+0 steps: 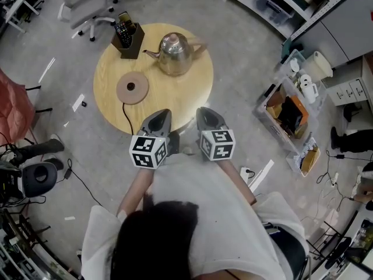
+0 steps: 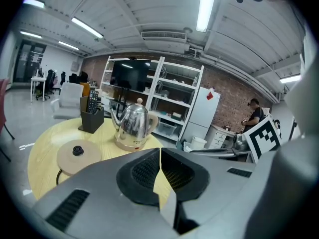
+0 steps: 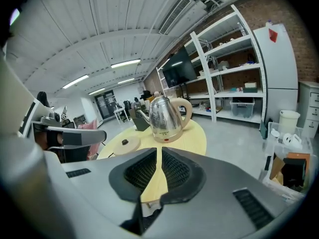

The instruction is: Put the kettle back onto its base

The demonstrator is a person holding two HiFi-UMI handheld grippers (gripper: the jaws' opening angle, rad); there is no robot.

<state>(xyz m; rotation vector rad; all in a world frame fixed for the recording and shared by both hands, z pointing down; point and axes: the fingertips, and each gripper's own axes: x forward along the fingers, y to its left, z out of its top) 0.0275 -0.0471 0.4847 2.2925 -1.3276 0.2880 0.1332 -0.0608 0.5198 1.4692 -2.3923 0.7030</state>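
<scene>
1 kettle [image 1: 173, 54], steel, upright on the far half of the round wooden worktop [image 1: 192, 98], off its base [image 1: 132, 88]. The spout points left in the head view and the tan handle right, so the spout-to-handle axis runs across the worktop, roughly side-on to both grippers. Lid is on, with a tan knob.

Base: flat tan disc with a dark centre connector, nearer than the kettle and to its left, clearly apart from it. Its black cord [image 1: 125, 118] runs to the near edge and drops off.

Left gripper [image 1: 163, 113] and right gripper [image 1: 205, 111] sit side by side at the near edge, both aimed at the kettle across bare worktop. Fingers on both are closed, pads meeting, gripping nothing.

Around: 1 dark box holder [image 1: 128, 41] with remote controls stands far left on the worktop, near the spout tip, not touching. Off the worktop: office chair [image 1: 81, 2], white shelving [image 2: 172, 101] with a dark screen [image 2: 129, 76], white fridge [image 2: 202, 113], clear crate [image 1: 260, 106] of clutter on the floor at right, 1 person [image 2: 254, 116] in the background.

Writing: small red print low on the kettle body, too small to read. Red sticker on the fridge door, unreadable. Each marker cube [image 1: 149, 150] carries black-and-white squares.
</scene>
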